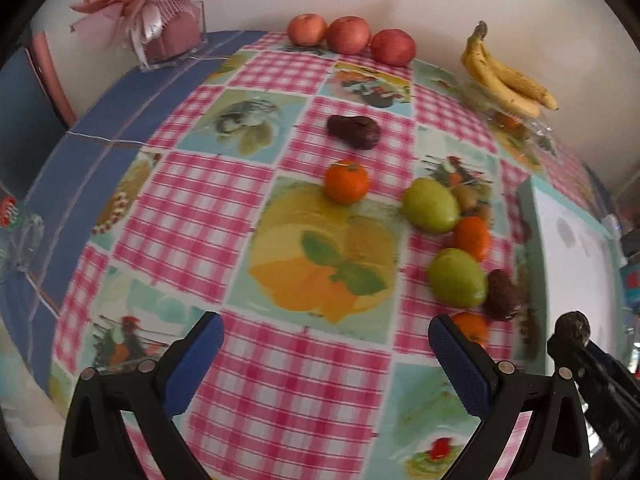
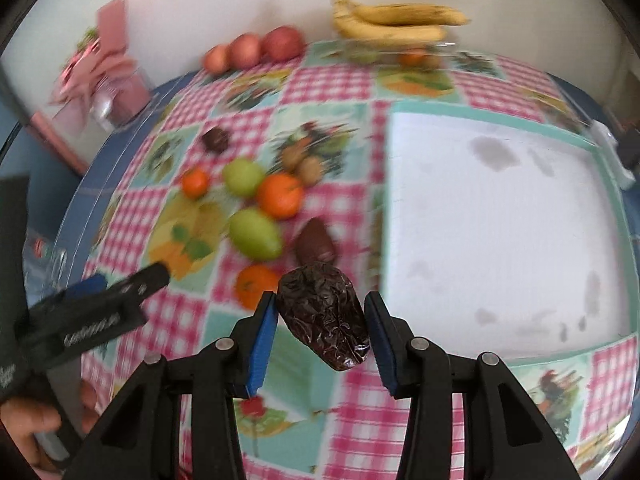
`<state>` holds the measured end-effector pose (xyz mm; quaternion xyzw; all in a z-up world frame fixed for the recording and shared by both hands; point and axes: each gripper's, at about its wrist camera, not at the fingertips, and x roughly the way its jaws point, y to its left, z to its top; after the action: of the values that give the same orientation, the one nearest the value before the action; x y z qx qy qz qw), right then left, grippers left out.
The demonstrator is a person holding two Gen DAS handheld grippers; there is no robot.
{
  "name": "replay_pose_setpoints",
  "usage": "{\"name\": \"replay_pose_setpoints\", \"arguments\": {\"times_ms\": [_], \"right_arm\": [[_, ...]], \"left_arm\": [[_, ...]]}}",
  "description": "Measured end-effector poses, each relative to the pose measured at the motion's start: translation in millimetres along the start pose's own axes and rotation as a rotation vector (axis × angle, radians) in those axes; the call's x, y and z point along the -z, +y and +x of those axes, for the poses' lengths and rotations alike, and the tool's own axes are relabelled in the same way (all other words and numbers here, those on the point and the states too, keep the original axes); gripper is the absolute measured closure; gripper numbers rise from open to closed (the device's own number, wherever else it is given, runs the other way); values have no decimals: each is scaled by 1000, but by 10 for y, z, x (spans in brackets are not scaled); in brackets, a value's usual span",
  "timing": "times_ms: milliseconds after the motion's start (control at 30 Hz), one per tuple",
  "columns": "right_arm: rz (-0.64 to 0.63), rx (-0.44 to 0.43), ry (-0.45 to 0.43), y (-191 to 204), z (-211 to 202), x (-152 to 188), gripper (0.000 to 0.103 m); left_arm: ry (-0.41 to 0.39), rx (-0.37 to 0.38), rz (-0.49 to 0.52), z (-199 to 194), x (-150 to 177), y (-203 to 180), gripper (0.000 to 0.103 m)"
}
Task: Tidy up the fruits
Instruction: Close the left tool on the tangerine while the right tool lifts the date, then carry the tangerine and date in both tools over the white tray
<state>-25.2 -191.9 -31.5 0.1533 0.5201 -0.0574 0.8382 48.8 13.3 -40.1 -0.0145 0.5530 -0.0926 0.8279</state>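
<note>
Avocado [image 2: 323, 316] pinched in your right tool [image 2: 320, 320], above table beside white tray [image 2: 480, 216]; left tool [image 1: 326, 344] spread, empty. Carry it level over the tray rim, lower before releasing

On the table, three apples [image 1: 349, 35] stood in a row along the back edge by the wall, with the bananas [image 1: 506, 76] to their right atop a clear bowl [image 1: 520, 120]. A gift box [image 1: 172, 36] sat at the back left corner. Mid-table, one date [image 1: 354, 132] lay behind a tangerine [image 1: 346, 182]. To their right, pears [image 1: 430, 205], tangerines and another date [image 1: 502, 295] clustered just left of my tray [image 2: 492, 240]. My right gripper [image 2: 320, 320] hung before that cluster with a date [image 2: 324, 316] between its fingers; my left gripper [image 1: 324, 344] hung left of it.
</note>
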Motion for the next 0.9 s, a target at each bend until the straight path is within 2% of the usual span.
{"name": "replay_pose_setpoints", "arguments": {"times_ms": [133, 200, 333, 400, 533, 600, 700, 900], "right_arm": [[82, 27, -34, -206, -60, -76, 57], [105, 56, -50, -284, -89, -109, 57], [160, 67, -79, -452, -148, -156, 57], [183, 67, -81, -516, -155, -175, 57], [208, 68, -82, -591, -150, -204, 57], [220, 69, -85, -627, -157, -227, 57], [232, 60, -87, -659, -152, -260, 57], [240, 47, -95, -679, -174, -323, 57]], "left_arm": [[38, 41, 23, 45, 18, -161, 4], [61, 72, 33, 74, 19, -265, 18], [99, 137, 28, 128, 8, -429, 29], [110, 147, 31, 153, -3, -515, 38], [166, 207, 36, 243, 6, -665, 50], [181, 213, 38, 276, 10, -702, 56], [191, 193, 52, 317, 4, -766, 61], [223, 192, 49, 437, 9, -775, 62]]}}
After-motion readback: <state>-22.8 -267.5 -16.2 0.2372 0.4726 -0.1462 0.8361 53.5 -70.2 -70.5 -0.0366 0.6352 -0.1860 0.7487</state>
